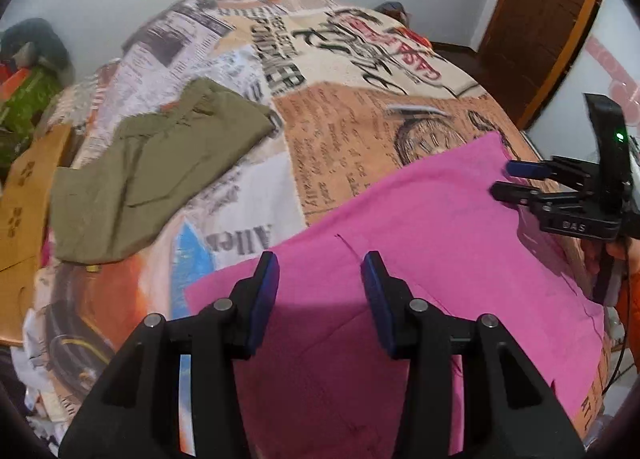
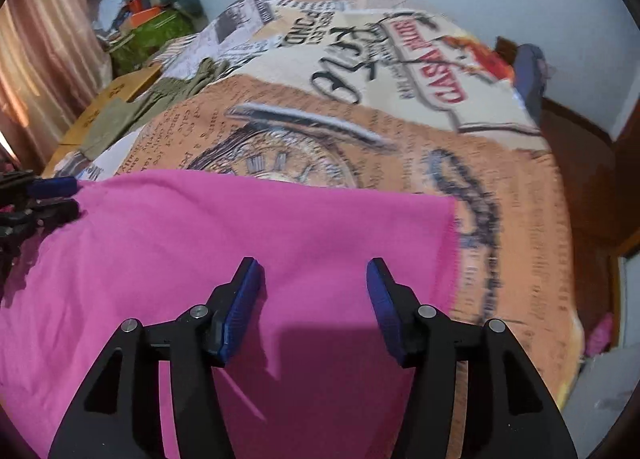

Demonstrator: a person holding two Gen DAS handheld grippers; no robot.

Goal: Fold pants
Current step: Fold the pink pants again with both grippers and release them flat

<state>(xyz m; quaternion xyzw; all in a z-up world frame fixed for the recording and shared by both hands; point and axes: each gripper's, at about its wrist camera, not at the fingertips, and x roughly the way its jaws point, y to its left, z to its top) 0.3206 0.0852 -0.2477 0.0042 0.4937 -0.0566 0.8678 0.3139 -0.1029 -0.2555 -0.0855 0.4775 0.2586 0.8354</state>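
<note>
Pink pants (image 1: pixel 420 259) – near edge hidden behind claws.

Pink pants (image 1: pixel 420 259) on newsprint-patterned orange-and-cream bedspread (image 1: pixel 340 99); olive garment (image 1: pixel 152 171) beyond.

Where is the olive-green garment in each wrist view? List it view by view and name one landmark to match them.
Left wrist view: the olive-green garment lies left of centre on the printed bedspread, beyond the pink pants.
Right wrist view: the olive-green garment shows small at upper left, near the bedspread's edge.
Shared landmark: the clock print just past the pink pants.
</note>
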